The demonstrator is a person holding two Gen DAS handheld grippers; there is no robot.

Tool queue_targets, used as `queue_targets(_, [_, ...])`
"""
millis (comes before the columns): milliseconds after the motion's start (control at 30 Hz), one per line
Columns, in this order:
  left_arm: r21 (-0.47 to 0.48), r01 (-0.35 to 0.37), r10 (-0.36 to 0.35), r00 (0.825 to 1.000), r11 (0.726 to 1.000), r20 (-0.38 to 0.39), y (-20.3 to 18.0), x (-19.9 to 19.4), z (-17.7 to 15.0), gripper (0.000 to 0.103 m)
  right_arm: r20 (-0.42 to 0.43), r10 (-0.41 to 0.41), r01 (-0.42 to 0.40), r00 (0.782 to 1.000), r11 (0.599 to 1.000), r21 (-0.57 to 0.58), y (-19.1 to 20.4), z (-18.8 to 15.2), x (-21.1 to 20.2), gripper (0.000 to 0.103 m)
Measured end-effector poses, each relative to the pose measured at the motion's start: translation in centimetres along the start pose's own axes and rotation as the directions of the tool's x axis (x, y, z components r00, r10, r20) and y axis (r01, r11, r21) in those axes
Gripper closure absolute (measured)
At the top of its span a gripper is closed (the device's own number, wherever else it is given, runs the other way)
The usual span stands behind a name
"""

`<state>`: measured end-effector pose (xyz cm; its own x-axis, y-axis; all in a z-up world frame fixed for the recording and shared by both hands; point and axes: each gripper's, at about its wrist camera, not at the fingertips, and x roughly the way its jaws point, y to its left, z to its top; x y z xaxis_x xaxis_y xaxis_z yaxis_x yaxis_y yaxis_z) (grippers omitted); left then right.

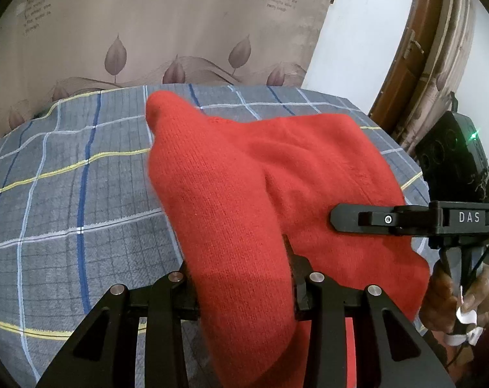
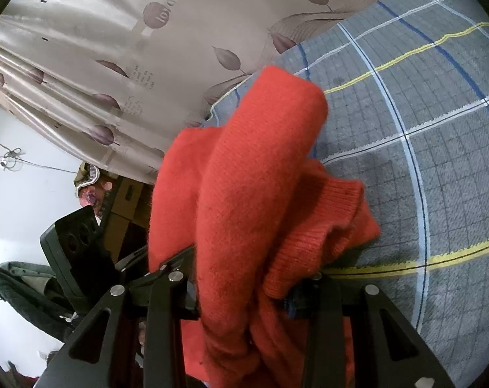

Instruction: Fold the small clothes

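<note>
Left gripper point(image 1: 241, 278) clamped a fold of the red knit garment point(image 1: 276, 174) | Right gripper point(image 2: 244, 291) clamped its bunched ribbed edge | Garment partly lay on the grey plaid bedspread point(image 1: 66, 194), before a leaf-print curtain point(image 1: 147, 32)

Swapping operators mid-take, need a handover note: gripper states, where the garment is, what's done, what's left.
Left gripper: shut on a thick fold of the red knit garment.
Right gripper: shut on a bunched part of the same garment, ribbed cuff beside it.
Garment: partly lifted between both grippers, its far part draped on the grey plaid bedsheet; curtain behind the bed.
Done: both grips are on and a fold looks under way.
Left: probably lay the held edge down flat, release, and finish the remaining folds. No neat fold visible yet.
</note>
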<state>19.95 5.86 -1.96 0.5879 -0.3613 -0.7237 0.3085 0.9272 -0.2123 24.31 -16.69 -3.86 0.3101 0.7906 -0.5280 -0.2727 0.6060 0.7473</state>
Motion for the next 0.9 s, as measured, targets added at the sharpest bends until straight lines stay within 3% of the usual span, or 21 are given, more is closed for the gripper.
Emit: queue_targets(900, [-0.032,-0.049,0.049,0.999,0.998,0.008,0.2,2.2,-2.0,0.062,-0.028,-0.062,0.062,0.998,0.998,0.002,-3.2,-0.7,1.8,0.066])
